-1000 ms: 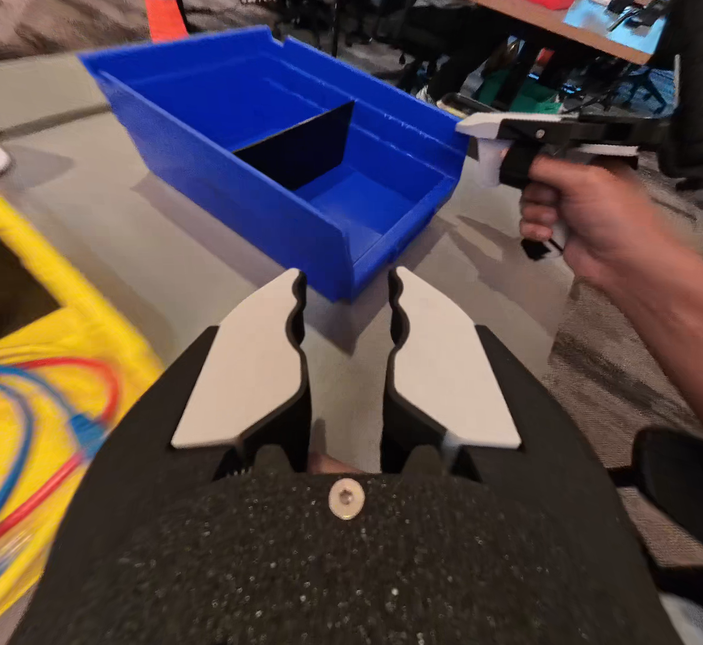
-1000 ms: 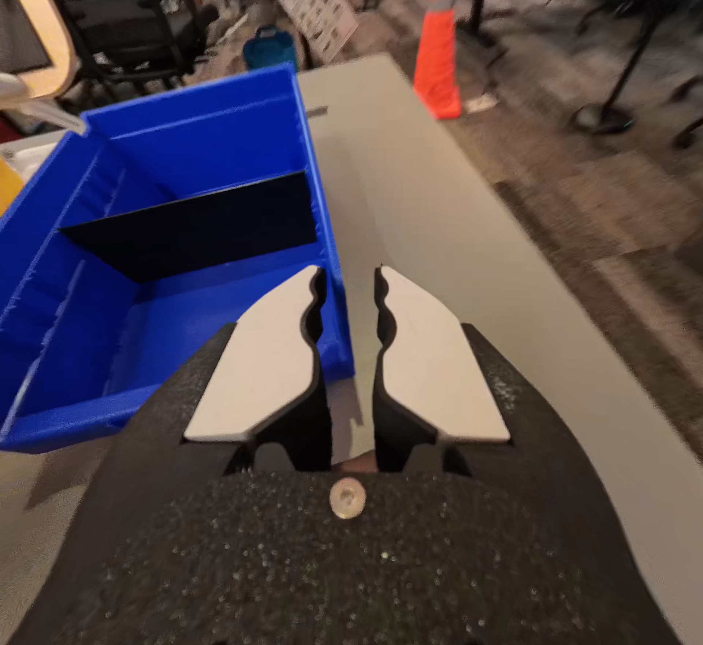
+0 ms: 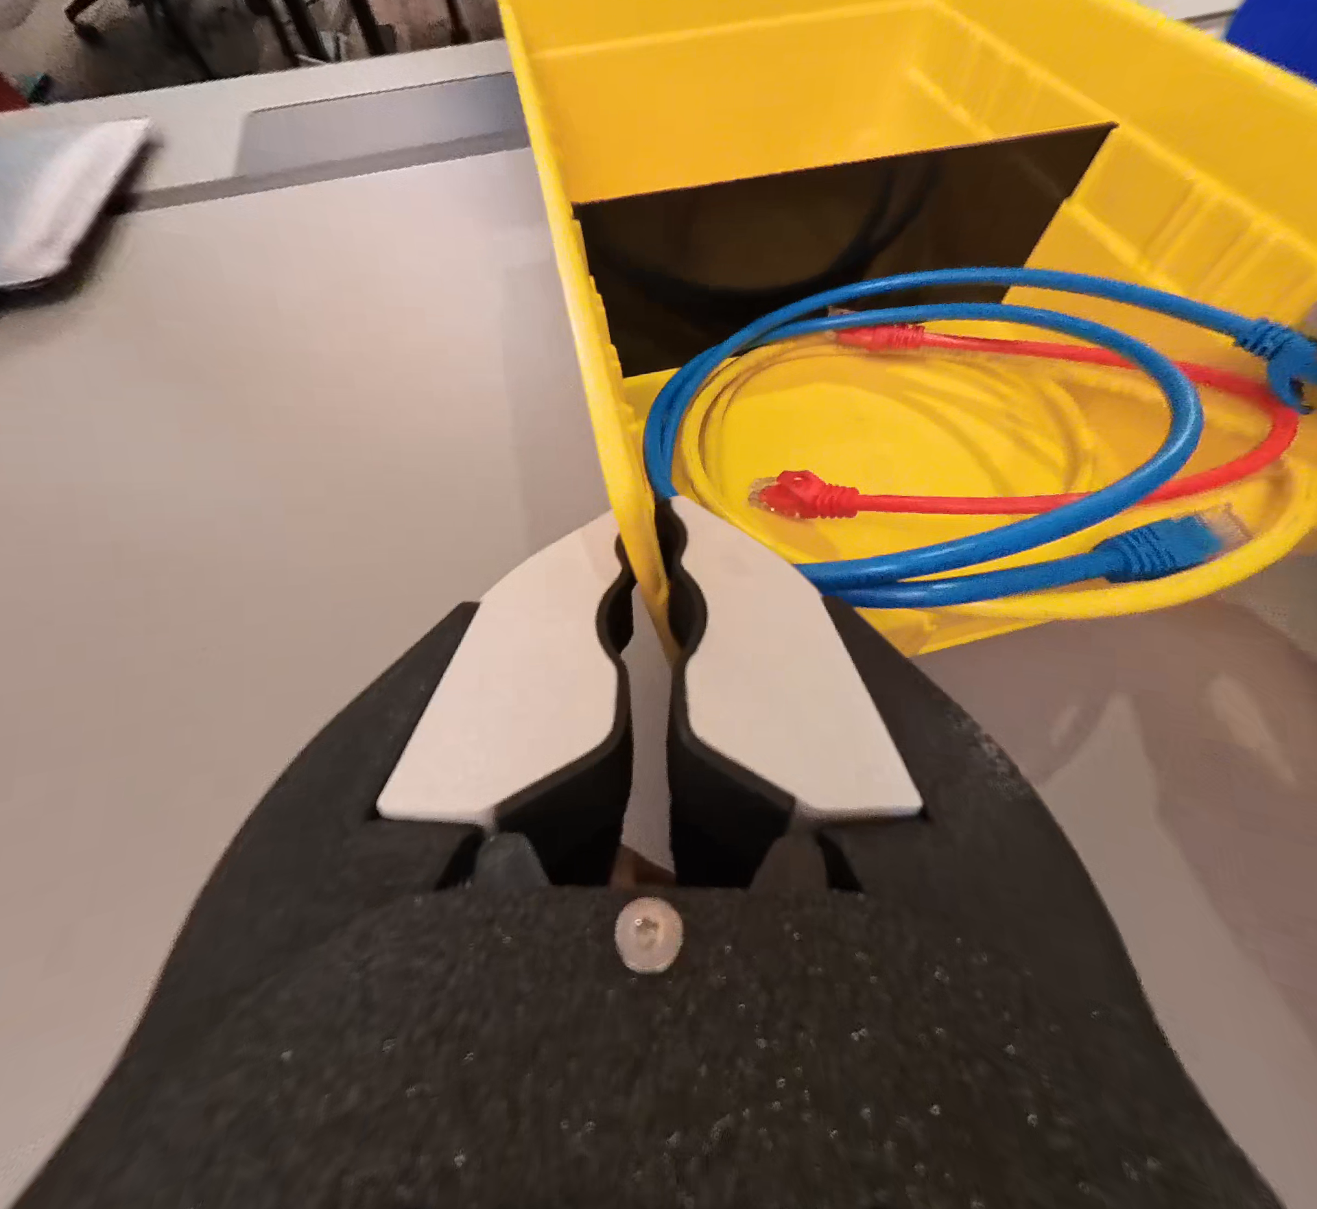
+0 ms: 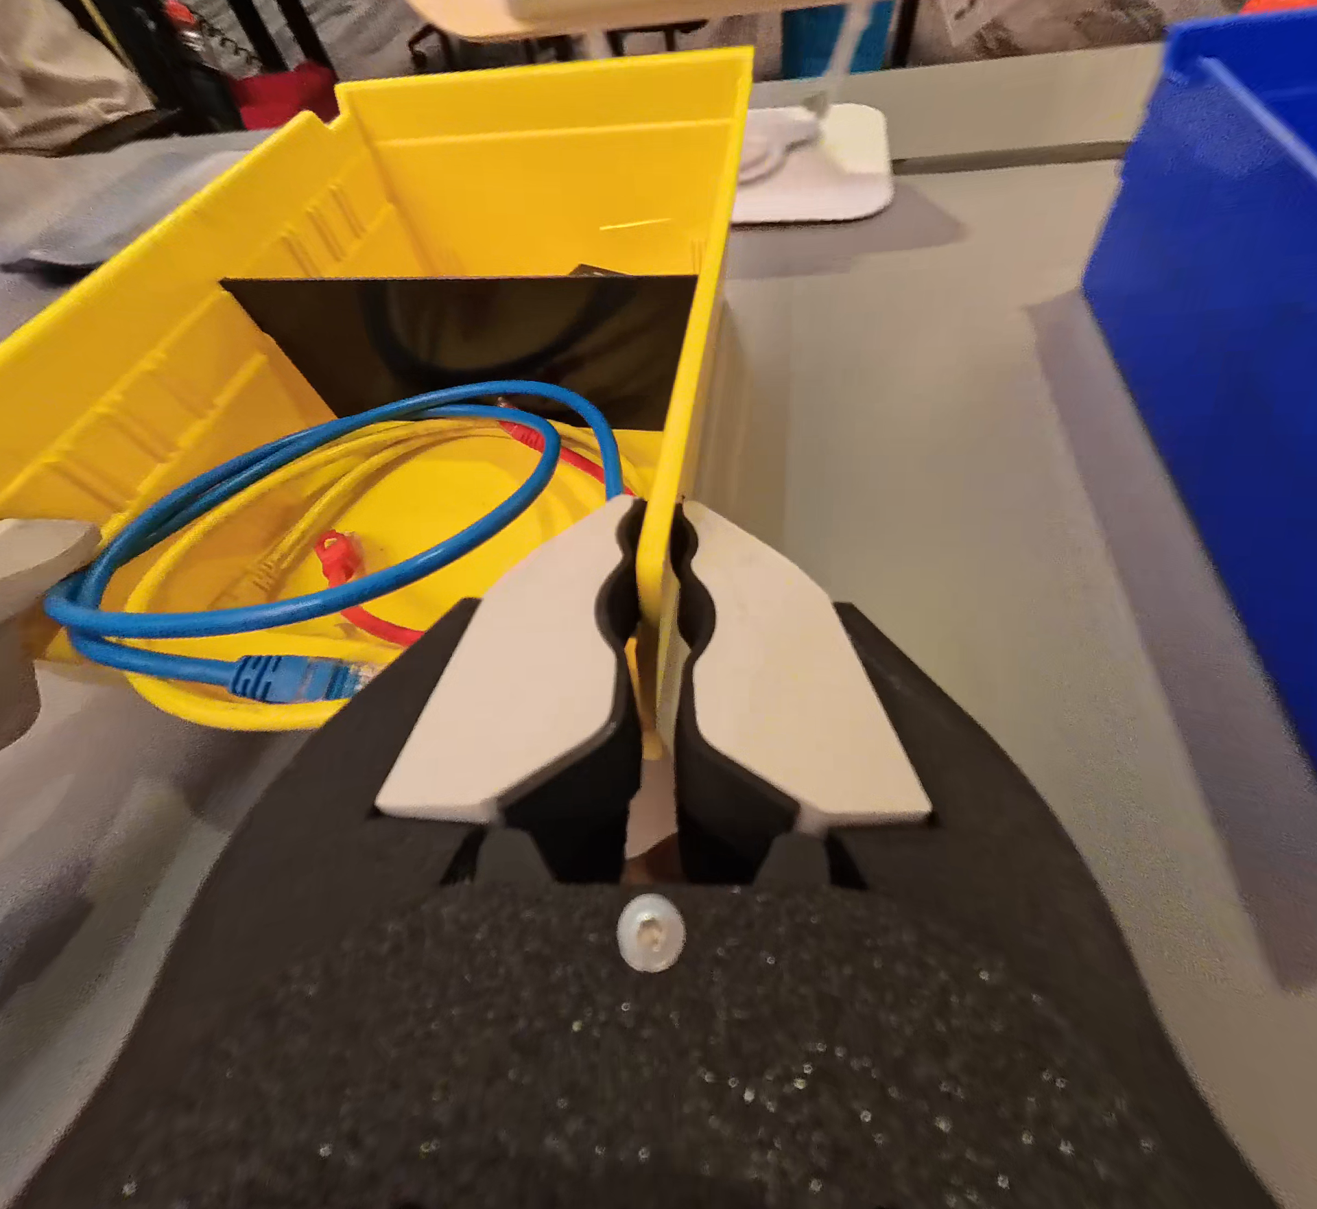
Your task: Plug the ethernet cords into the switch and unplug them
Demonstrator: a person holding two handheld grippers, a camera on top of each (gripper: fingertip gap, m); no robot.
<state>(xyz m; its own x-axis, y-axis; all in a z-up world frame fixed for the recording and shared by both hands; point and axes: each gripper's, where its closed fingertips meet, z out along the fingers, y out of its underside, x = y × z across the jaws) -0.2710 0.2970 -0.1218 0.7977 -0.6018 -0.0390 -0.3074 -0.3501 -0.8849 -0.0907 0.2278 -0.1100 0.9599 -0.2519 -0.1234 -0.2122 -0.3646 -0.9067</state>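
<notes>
Both hand-held grippers (image 3: 650, 537) (image 4: 656, 519) now clamp the yellow bin (image 3: 748, 70).

Yellow bin (image 3: 748, 84) with black divider (image 3: 819, 234); blue bin (image 4: 1226, 319) beside it.

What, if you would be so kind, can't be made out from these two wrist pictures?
- Switch: not visible in either view.
- Space behind the black divider of the yellow bin: hidden in both views; only a dark corner peeks over in the right wrist view.
- Blue cable: one plug is cut off by the left wrist view's right edge.
- Yellow cable: its plugs blend into the bin.
</notes>
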